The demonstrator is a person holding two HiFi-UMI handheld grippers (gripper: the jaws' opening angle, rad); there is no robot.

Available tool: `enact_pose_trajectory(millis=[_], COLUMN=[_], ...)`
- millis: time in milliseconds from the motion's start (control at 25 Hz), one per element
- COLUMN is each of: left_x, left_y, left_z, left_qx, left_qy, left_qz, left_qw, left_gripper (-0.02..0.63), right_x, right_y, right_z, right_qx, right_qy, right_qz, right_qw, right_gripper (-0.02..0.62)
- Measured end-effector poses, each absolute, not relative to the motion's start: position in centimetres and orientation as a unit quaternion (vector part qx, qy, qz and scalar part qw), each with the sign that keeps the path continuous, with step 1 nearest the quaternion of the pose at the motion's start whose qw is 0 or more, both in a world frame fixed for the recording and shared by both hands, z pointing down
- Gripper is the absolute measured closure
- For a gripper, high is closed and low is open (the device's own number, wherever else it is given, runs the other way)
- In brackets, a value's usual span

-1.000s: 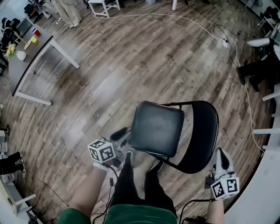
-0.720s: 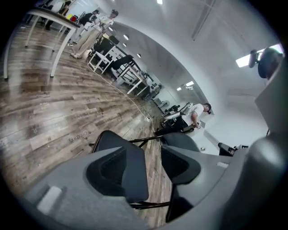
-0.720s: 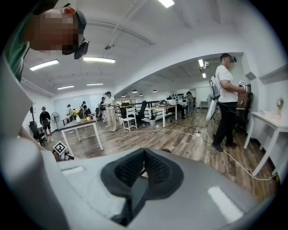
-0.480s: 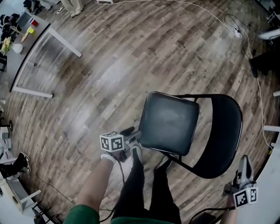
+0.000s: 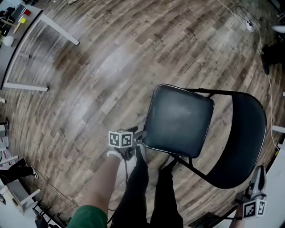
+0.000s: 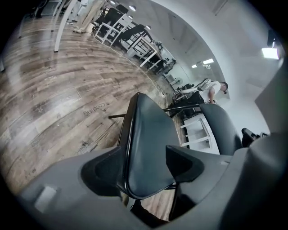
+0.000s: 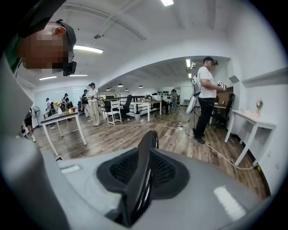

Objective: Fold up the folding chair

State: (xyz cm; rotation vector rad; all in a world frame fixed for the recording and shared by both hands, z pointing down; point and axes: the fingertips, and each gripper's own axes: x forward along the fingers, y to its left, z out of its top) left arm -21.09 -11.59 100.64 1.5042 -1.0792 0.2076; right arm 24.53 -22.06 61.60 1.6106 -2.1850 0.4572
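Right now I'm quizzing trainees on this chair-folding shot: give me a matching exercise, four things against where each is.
Things:
1 left gripper
2 right gripper
3 table
4 white cable

Places (corners as in the head view):
A on the floor, upper right
B seat edge between its jaws
C upper left corner
D backrest edge between its jaws

Pairs: 1-B, 2-D, 3-C, 4-A. Both grippers' jaws have just been opening.

A black folding chair (image 5: 209,133) stands unfolded in the lower right of the head view. Its square padded seat (image 5: 180,120) lies level near frame centre, and its curved backrest (image 5: 244,142) arcs along the seat's right side.
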Motion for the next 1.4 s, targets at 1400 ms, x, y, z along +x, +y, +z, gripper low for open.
enact_pose_trajectory(millis=[1400], left_x=[-15.9], left_y=[-10.8], left_z=[109.4], left_qx=[0.638], left_qy=[-0.331], left_qz=[0.015], left_qw=[0.695], left_gripper=[0.221], right_x=[23.2], right_y=[-20.6], right_z=[72.5], right_qx=[0.508], right_qy=[-0.756], right_qz=[0.357], right_qw=[0.209], right_gripper=[0.483])
